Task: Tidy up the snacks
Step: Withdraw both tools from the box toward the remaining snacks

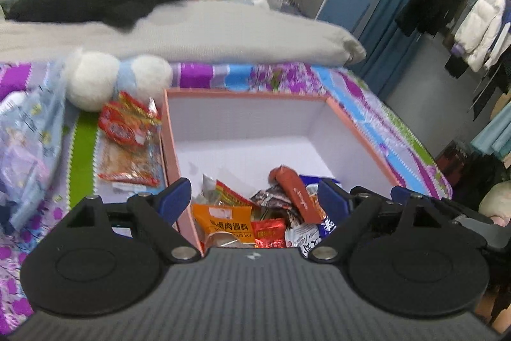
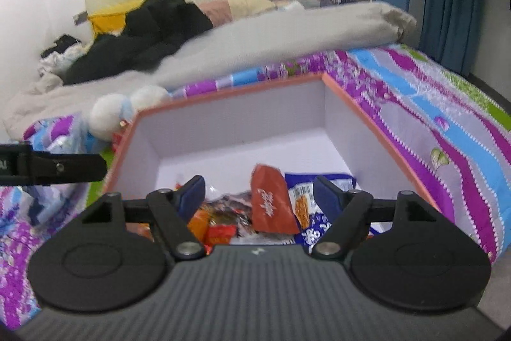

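A pink-rimmed cardboard box (image 1: 246,95) sits on the patterned bedsheet (image 1: 367,98), its white inside walls bare and its far half of floor open. The snacks lie heaped at its near end: an orange seasoning packet (image 1: 223,221), a small red packet (image 1: 268,234), a red-brown sausage stick (image 1: 295,194) leaning on top, and a blue-and-white bag (image 2: 319,190) at the right wall. Two more red snack packets (image 1: 127,123) lie outside, touching the box's left wall, near a white plush toy (image 1: 92,79). The left gripper (image 1: 255,197) hangs over the heap, fingers spread wide and holding nothing. The right gripper (image 2: 258,194) is likewise wide apart and empty above the snacks. A grey quilt (image 1: 207,31) borders the far side.
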Demonstrator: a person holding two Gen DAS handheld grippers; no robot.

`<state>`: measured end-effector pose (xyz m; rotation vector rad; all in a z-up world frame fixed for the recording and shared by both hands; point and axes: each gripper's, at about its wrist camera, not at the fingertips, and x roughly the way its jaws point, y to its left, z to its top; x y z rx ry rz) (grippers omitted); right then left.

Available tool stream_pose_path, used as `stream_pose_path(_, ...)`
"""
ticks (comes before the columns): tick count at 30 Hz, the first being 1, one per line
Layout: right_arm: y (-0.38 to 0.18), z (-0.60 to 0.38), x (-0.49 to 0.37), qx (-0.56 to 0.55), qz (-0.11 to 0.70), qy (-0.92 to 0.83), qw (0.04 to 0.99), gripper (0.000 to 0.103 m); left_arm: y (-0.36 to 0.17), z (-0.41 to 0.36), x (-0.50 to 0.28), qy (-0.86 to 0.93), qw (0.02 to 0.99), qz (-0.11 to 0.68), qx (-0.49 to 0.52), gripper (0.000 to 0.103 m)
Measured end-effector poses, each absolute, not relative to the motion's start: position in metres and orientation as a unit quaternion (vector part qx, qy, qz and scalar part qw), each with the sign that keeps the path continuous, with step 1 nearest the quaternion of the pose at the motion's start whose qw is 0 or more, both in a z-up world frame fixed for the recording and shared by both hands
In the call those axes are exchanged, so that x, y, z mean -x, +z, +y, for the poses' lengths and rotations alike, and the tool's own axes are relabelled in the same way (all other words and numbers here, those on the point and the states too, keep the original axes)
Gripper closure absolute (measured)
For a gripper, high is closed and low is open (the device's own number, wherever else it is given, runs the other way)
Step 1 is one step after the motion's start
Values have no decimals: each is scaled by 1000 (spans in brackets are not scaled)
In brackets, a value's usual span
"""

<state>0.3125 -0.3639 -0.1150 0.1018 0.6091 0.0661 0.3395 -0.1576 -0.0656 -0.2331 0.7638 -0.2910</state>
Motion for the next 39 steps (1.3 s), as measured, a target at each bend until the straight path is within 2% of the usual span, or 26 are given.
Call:
stream_pose_path(7,-87,-346,-283,-57,259,42,963,27,-30,-129,-295,-134,930,326,103,14)
stream_pose_path(16,-71,-309,-241,-53,240,71,967,27,-13,-87,-237,-117,943,294,107,14)
stream_pose_path(27,-67,-263,-183,-51,220,111,968,27,-11,-32,-160,-88,951,268,125,14)
stream_pose_path(39,-70,-233,-137,-42,227,145,962,27,-30,1,-101,-65,948,277,139,14)
